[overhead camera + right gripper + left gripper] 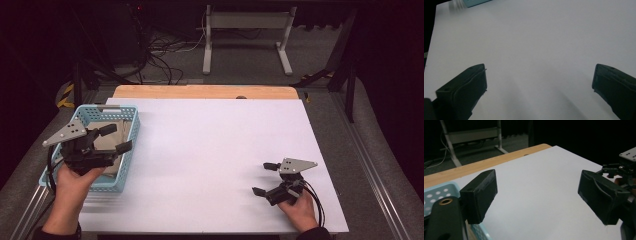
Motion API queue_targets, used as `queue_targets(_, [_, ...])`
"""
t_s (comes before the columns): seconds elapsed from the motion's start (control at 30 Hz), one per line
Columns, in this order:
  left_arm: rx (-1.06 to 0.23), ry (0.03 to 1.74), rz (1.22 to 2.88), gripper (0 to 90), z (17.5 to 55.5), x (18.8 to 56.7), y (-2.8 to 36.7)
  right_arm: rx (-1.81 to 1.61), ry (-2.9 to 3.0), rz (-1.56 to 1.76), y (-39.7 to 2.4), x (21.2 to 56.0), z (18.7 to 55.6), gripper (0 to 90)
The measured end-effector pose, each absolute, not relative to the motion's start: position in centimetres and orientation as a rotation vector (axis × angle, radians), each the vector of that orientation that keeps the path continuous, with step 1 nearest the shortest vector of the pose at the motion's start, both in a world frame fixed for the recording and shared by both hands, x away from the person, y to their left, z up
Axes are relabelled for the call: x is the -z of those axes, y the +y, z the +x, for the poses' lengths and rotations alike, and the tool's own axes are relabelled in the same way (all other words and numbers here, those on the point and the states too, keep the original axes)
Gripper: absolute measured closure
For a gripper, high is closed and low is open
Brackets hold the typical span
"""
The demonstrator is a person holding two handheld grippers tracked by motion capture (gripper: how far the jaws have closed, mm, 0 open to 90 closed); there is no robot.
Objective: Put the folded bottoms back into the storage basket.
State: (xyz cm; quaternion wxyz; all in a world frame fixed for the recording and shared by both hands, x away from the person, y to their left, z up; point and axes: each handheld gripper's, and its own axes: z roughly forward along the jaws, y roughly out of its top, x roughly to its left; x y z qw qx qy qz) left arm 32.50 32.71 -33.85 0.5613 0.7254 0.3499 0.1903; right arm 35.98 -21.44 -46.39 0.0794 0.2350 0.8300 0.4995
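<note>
left gripper (pixel 115 138) over blue basket (pixel 127 150), jaws spread, empty; right gripper (pixel 265 178) low above white sheet (pixel 210 150), jaws spread, empty

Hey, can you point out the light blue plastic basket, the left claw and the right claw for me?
Light blue perforated plastic basket (pixel 131 131), high view, on its right wall.
Left claw (pixel 116 138), high view, midway between its open black jaws, over the basket.
Right claw (pixel 265 178), high view, midway between its open black jaws, above the white tabletop.
</note>
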Motion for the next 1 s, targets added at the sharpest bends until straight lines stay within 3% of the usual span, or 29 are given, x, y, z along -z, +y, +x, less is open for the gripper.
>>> queue_targets(1.0, [-0.244, 0.643, 1.748, 7.4, 32.9, 41.2, 25.0, -1.538, 2.453, 0.674, -21.8, 46.2, 35.7, 0.2])
